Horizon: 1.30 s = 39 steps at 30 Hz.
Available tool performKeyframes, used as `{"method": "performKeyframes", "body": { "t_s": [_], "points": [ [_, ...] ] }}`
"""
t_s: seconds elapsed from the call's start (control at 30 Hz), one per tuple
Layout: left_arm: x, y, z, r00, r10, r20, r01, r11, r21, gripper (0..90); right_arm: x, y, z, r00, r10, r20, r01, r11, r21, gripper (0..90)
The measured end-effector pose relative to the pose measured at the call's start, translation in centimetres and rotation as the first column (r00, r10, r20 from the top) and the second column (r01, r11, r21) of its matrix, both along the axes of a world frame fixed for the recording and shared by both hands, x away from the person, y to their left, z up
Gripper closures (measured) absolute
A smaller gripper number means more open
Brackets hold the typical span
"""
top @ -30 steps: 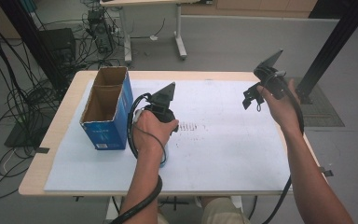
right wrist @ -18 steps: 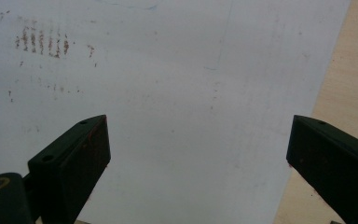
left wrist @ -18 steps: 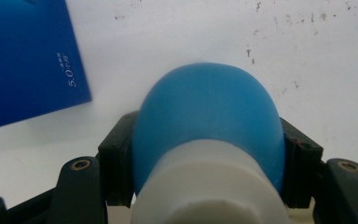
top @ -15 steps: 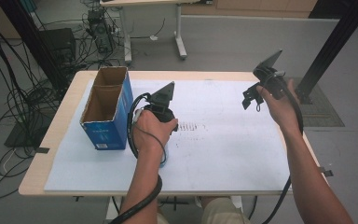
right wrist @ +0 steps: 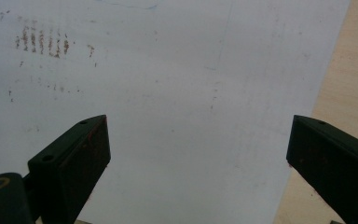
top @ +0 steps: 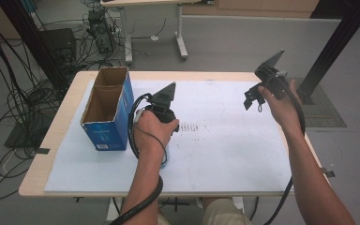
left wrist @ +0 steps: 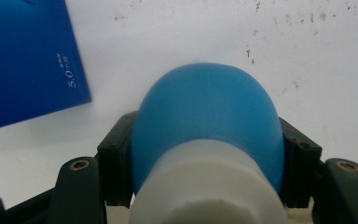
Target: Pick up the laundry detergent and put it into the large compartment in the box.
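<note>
The fixed camera is hanging above the person's side of the bench (top: 51,140) and looking forward and down, taking in the whole white sheet (top: 225,150), the blue box (top: 107,112), both forearms and the floor beyond.

The camera on the left gripper (top: 161,105) is peering along its jaws from very close, so the blue-and-white object (left wrist: 207,135) between them is crowding its frame, with a corner of the blue box (left wrist: 23,60) and the white sheet (left wrist: 191,32) behind.

The camera on the right gripper (top: 267,79) is sitting higher, looking down between its jaws at the sheet (right wrist: 177,93) and the bench edge (right wrist: 345,70). The brown marks (right wrist: 42,42) it is catching are also lying mid-sheet (top: 192,127) in the high view.
</note>
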<state>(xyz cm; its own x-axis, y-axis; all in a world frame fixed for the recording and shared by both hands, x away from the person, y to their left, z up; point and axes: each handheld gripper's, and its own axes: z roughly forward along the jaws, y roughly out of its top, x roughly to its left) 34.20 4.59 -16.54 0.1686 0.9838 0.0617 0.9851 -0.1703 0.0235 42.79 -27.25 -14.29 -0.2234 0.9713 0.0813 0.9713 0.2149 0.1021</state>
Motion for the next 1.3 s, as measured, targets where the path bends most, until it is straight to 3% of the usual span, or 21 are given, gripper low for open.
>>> {"method": "performKeyframes", "body": {
  "t_s": [1.3],
  "points": [
    [-0.05, 0.3, 0.13, 0.9999, -0.009, 0.005, 0.009, 0.9998, -0.018, 37.8, 0.07, -0.03, -0.14, 1.0, 0.004, -0.002, -0.004, 1.0, 0.003, 5.8]
  ]
}}
